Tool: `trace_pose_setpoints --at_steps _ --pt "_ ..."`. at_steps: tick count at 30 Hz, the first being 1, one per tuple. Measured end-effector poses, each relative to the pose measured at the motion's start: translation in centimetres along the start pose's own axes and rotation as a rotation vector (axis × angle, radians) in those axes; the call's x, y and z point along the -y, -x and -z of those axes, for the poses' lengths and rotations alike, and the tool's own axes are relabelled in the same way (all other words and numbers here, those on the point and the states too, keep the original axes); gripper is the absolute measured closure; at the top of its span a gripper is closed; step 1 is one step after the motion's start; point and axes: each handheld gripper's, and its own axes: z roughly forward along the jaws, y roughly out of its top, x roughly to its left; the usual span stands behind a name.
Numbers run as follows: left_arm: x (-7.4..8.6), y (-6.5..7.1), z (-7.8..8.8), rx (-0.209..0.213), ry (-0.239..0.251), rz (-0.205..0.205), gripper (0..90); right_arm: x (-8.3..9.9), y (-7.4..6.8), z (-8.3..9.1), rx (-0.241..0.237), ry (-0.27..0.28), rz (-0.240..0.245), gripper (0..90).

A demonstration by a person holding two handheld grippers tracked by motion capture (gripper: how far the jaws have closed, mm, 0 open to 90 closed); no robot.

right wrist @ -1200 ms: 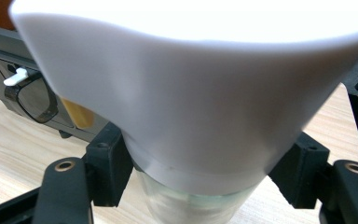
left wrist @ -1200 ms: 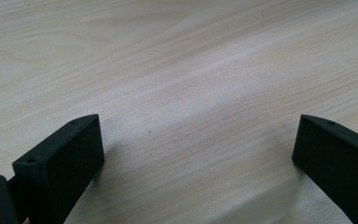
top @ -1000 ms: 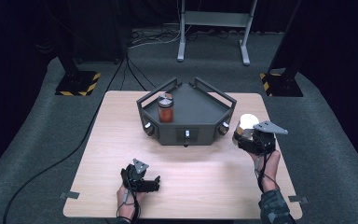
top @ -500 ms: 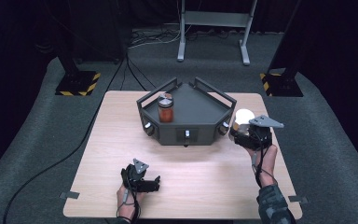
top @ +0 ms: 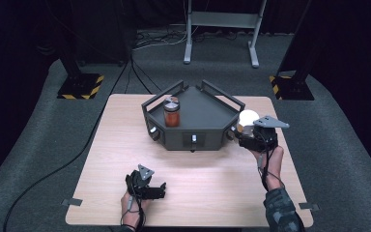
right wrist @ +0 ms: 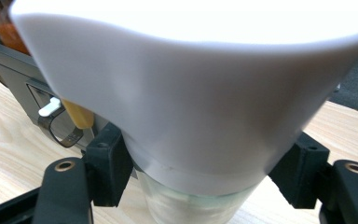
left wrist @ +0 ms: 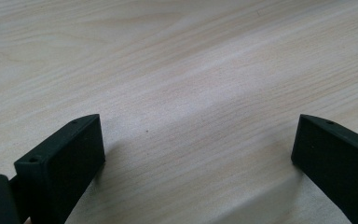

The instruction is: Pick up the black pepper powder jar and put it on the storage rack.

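Since the earlier frame your right gripper point(top: 245, 131) has carried the white-lidded jar point(top: 248, 117) inward from the table's right edge, so it now hangs just beside the right front corner of the dark tray point(top: 207, 113), while your left gripper point(top: 160, 189) has stayed put near the table's front edge. Judging by this, the pick-up is done and the transport is nearly over; what seems left is lifting the jar over the tray's wall, setting it down inside and letting go. An orange jar point(top: 172, 112) already stands in the tray's left part, so the bare floor toward the right looks like the place to aim for. In the right gripper view the jar's white lid point(right wrist: 191, 88) looms large and its clear glass body point(right wrist: 193, 205) sits between the black fingers point(right wrist: 108, 163), which clamp it from both sides just under the lid, and the jar looks upright in that hold. In the left gripper view your left fingers point(left wrist: 65, 156) stand wide apart over bare wood point(left wrist: 177, 70), holding nothing.
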Motion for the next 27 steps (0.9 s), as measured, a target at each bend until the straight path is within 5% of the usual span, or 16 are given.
trace_pose_setpoints --at_steps 27 --pt "0.0 -0.1 0.0 0.003 0.0 0.001 2.5 -2.6 -0.1 -0.3 -0.036 0.004 0.02 29.7"
